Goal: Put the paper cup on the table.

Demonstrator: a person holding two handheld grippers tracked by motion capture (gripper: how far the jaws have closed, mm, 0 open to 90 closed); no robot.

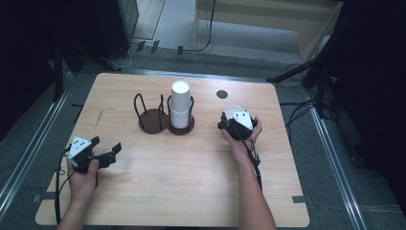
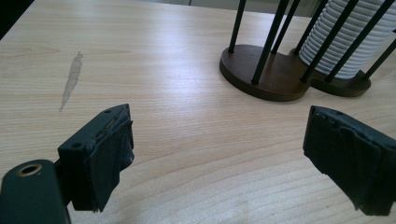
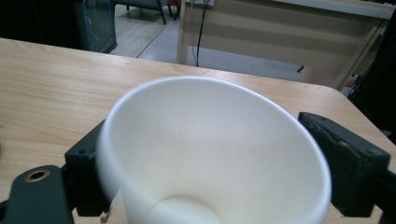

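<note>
A white paper cup sits upright between the jaws of my right gripper, right of the table's middle. In the right gripper view the cup has its mouth toward the camera, and the right gripper is shut on its sides. My left gripper hovers near the front left of the table, open and holding nothing. In the left gripper view its jaws stand wide apart around bare wood. A stack of white cups stands in the right bay of a dark wire cup holder.
The holder's left bay has no cups, and the ribbed cup stack is beside it. A dark round spot marks the wooden table behind the right gripper. A pale smear lies on the wood left of the holder.
</note>
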